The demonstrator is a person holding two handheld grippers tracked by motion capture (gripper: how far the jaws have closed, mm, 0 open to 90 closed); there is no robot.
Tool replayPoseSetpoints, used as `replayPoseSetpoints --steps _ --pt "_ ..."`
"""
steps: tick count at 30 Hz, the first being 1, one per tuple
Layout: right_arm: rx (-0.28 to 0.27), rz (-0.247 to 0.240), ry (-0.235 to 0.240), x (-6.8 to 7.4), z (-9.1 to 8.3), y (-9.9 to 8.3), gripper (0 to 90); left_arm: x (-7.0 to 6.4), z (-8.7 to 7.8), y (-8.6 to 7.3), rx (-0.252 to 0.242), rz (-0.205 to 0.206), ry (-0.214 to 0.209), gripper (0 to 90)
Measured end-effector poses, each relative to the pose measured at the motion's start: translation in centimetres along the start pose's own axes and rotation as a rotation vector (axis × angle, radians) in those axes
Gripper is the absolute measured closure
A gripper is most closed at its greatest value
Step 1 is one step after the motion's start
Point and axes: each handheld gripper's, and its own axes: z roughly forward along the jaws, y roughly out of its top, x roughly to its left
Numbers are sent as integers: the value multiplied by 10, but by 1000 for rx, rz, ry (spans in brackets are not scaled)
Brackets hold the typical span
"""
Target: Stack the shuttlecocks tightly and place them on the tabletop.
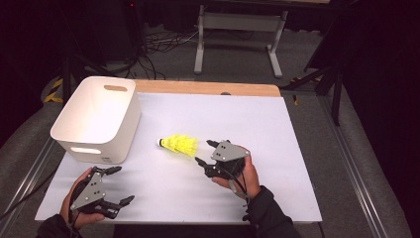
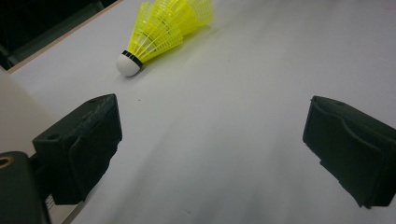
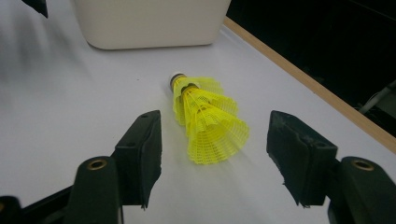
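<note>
A stack of yellow plastic shuttlecocks (image 1: 180, 144) with a white cork tip lies on its side in the middle of the white table. My right gripper (image 1: 207, 151) is open just right of the skirt end, its jaws wide apart and apart from the stack. In the right gripper view the shuttlecocks (image 3: 205, 119) lie just ahead of the right gripper (image 3: 215, 147), skirt toward me. My left gripper (image 1: 121, 184) is open near the front left edge, empty. In the left gripper view the left gripper (image 2: 212, 140) spans bare table, with the shuttlecocks (image 2: 163, 30) farther off.
A white plastic bin (image 1: 96, 119) with handle slots stands at the table's left, also seen as the white bin (image 3: 149, 21) beyond the shuttlecocks. A wooden strip (image 1: 208, 88) runs along the far table edge. Stands and cables sit on the floor behind.
</note>
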Motion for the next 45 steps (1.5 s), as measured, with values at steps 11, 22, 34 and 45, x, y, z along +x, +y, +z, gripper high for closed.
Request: replayPoseSetpoints --steps 11,22,34,45 --pt "10 -27 -25 2 -10 -11 264 1 1 0 0 -2 2 53" --pt "-8 -33 -34 5 -21 -24 209 1 0 0 0 -3 11 52" --pt "-12 -35 -41 10 -31 -39 166 1 -1 0 1 -7 15 52" --pt "12 -20 -71 10 -41 -59 150 3 1 -1 -3 -18 10 52"
